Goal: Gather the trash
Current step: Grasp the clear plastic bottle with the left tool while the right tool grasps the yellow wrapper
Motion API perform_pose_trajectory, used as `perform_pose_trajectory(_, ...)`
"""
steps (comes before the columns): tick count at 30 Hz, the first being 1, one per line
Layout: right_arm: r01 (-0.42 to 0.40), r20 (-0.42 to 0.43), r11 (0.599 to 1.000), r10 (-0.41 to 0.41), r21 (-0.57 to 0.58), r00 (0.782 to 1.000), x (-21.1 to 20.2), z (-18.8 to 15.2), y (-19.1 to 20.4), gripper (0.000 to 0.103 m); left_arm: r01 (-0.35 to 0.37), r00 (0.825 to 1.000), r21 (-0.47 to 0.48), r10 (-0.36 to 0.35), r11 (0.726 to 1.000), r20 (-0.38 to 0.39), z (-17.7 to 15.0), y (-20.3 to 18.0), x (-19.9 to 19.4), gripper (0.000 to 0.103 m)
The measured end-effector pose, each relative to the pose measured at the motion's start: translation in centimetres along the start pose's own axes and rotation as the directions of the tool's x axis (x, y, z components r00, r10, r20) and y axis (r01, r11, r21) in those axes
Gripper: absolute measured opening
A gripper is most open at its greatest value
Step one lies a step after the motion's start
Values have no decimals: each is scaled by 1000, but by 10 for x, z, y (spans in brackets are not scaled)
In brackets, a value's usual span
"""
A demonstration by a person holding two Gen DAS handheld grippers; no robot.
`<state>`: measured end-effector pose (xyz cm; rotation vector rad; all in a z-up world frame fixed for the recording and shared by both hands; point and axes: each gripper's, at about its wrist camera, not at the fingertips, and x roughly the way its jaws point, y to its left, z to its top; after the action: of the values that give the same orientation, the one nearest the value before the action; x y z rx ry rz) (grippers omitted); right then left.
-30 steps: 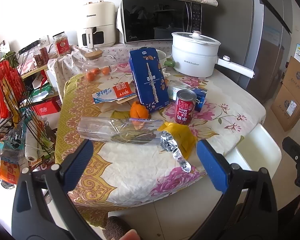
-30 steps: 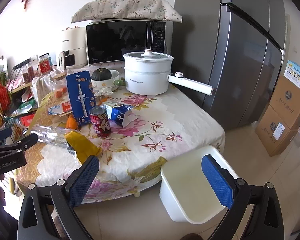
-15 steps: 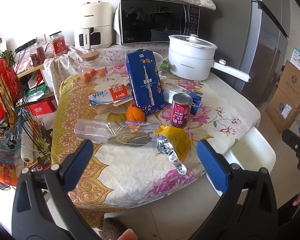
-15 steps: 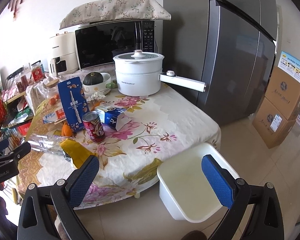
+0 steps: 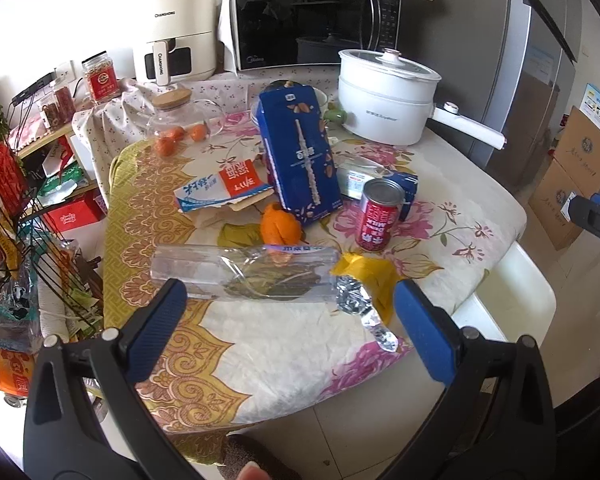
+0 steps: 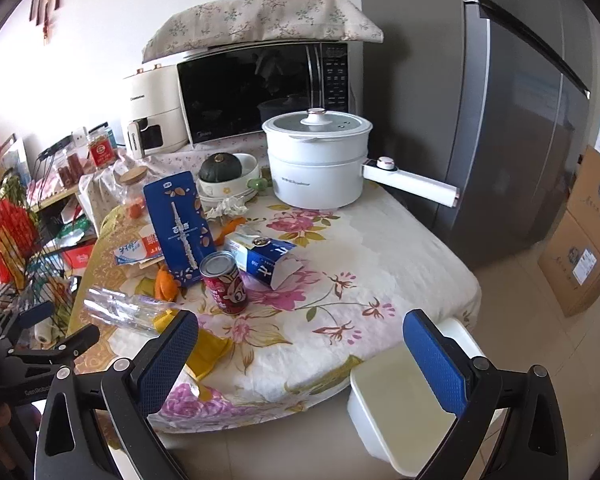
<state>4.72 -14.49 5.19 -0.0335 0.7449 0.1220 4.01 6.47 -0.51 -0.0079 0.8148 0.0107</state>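
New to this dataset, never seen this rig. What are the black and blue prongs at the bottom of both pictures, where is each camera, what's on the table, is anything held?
No robot arm here: a person holds one two-finger gripper in each hand, with a fisheye camera on each looking forward along its fingers. The prongs are those fingers with blue pads. One picture is from the left gripper, the other from the right gripper. Both are open and hold nothing.

Both face a table under a floral cloth. On it lie a clear plastic bag, a crumpled foil wrapper, a yellow wrapper and orange peel; a red can and a tall blue carton stand upright. Behind is a white electric pot.

A white bin sits on the floor beside the table, probably for the trash.
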Motion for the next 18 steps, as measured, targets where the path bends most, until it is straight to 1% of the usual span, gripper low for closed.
perform_pose_trajectory(3,-34,-33,999,33,-38,999,18,12,16,103,-31,999,-5,31,1000,8,11,16,6,103)
perform_pose_trajectory(5,-62,-58,996,59,-58,997,34,16,28,103,-55,998,-12,55,998,-3,15,28,15,103)
perform_pose_trajectory(8,-105,-100,993,99,-57,990,59,12,39,103,-66,997,-53,64,996,-47,10,51,35,103)
perform_pose_trajectory(10,-125,-135,992,120,-34,984,79,2,42,103,-43,994,-72,35,997,-107,4,63,50,103)
perform_pose_trajectory(11,-130,-185,991,123,-28,975,92,-5,45,103,-20,989,-66,10,998,-147,1,69,58,103)
perform_pose_trajectory(12,-140,-232,990,129,-29,964,103,-10,48,103,-11,984,-58,1,998,-179,-2,73,65,103)
perform_pose_trajectory(13,-158,-281,987,142,-34,949,115,-15,53,103,-15,981,-51,5,999,-193,-4,77,69,103)
perform_pose_trajectory(14,-163,-307,986,143,-40,941,123,-19,57,103,-25,978,-38,17,999,-206,-6,81,73,103)
perform_pose_trajectory(16,-163,-340,984,128,-77,932,137,-24,70,103,-58,971,-16,53,998,-234,-8,87,81,103)
perform_pose_trajectory(18,-169,-361,978,114,-125,926,148,-27,85,103,-70,962,-22,62,997,-267,-11,94,89,103)
